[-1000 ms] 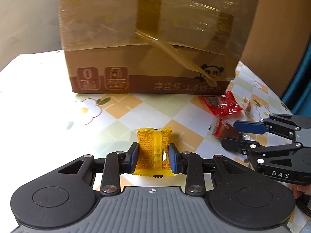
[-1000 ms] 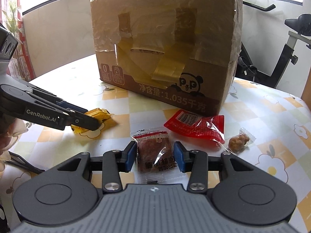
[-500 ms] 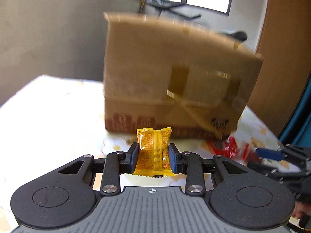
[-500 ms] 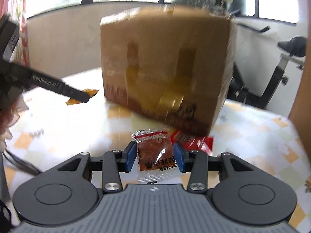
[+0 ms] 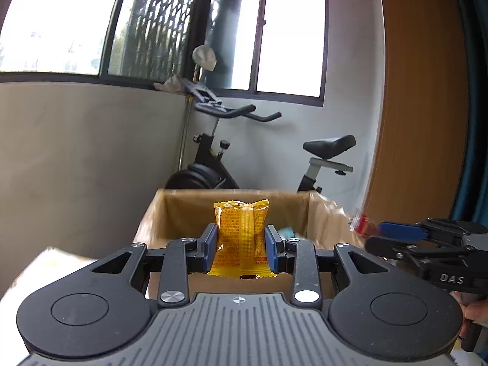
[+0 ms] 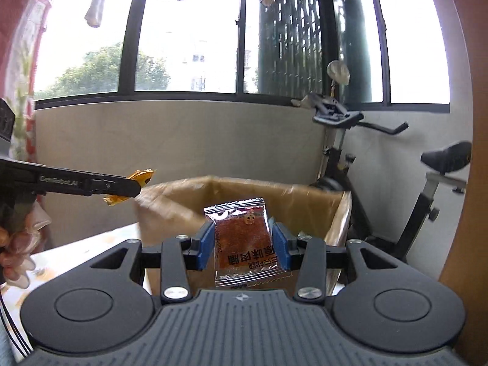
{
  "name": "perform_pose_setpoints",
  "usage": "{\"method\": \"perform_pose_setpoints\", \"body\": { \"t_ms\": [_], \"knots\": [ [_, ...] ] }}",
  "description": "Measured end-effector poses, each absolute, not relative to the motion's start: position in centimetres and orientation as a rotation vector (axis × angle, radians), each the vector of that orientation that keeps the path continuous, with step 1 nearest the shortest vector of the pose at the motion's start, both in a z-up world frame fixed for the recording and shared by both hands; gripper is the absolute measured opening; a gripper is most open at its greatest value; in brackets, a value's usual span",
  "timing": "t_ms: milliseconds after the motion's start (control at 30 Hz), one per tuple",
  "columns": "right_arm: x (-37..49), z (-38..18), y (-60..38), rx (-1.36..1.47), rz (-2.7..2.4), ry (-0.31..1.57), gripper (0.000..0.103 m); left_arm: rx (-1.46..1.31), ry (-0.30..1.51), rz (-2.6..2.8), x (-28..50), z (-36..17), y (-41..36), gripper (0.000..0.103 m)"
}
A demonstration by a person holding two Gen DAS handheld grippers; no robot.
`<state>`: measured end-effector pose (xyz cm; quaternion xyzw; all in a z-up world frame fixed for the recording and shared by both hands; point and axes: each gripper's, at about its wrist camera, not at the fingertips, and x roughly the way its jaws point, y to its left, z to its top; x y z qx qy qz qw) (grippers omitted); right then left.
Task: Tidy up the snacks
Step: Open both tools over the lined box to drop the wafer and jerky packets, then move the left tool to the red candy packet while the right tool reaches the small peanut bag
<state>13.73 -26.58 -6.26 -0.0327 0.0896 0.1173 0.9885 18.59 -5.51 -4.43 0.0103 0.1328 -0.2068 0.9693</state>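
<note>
Left gripper [image 5: 241, 242] pinches a yellow snack packet [image 5: 241, 238] before the open cardboard box [image 5: 189, 207]; right gripper [image 6: 243, 244] clamps a reddish, perhaps meat, packet [image 6: 242, 244]. Both are held upright

Count on inspection: two hand-held grippers, the left hand-held gripper [image 5: 241, 242] and the right hand-held gripper [image 6: 243, 242]. Two snack packets: one yellow packet [image 5: 242, 238], one clear packet of reddish-brown snack [image 6: 242, 241]. One open cardboard box [image 5: 183, 210]. One exercise bike [image 5: 213, 164]. One patterned surface [image 6: 91, 244].
</note>
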Motion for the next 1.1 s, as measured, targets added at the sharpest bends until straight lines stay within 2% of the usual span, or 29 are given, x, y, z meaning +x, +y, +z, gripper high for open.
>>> {"method": "perform_pose_setpoints", "body": {
  "t_ms": [200,467,533,600,767,900,1100],
  "knots": [
    [20.5,-6.0,-27.1,-0.022,0.167,0.312,0.044,0.081,0.333,-0.376,24.5,-4.3,-8.3,0.035],
    [23.5,-7.7,-27.7,-0.031,0.14,0.42,0.045,0.078,0.434,-0.333,27.4,-5.7,-8.0,0.036],
    [23.6,-7.9,-27.9,-0.019,0.136,0.428,0.046,0.085,0.449,-0.318,27.8,-6.0,-7.7,0.043],
    [23.5,-8.0,-28.0,-0.018,0.128,0.422,0.048,0.091,0.447,-0.297,27.6,-6.1,-7.5,0.067],
    [22.0,-7.9,-28.5,-0.024,0.149,0.377,0.052,0.062,0.426,-0.298,26.8,-5.9,-6.2,0.07],
    [19.8,-7.6,-29.3,-0.018,0.179,0.327,0.052,0.016,0.403,-0.278,25.2,-5.7,-5.3,0.079],
    [16.1,-7.5,-30.5,-0.018,0.188,0.275,0.053,-0.014,0.372,-0.327,22.0,-5.8,-5.0,0.08]
  ]
}}
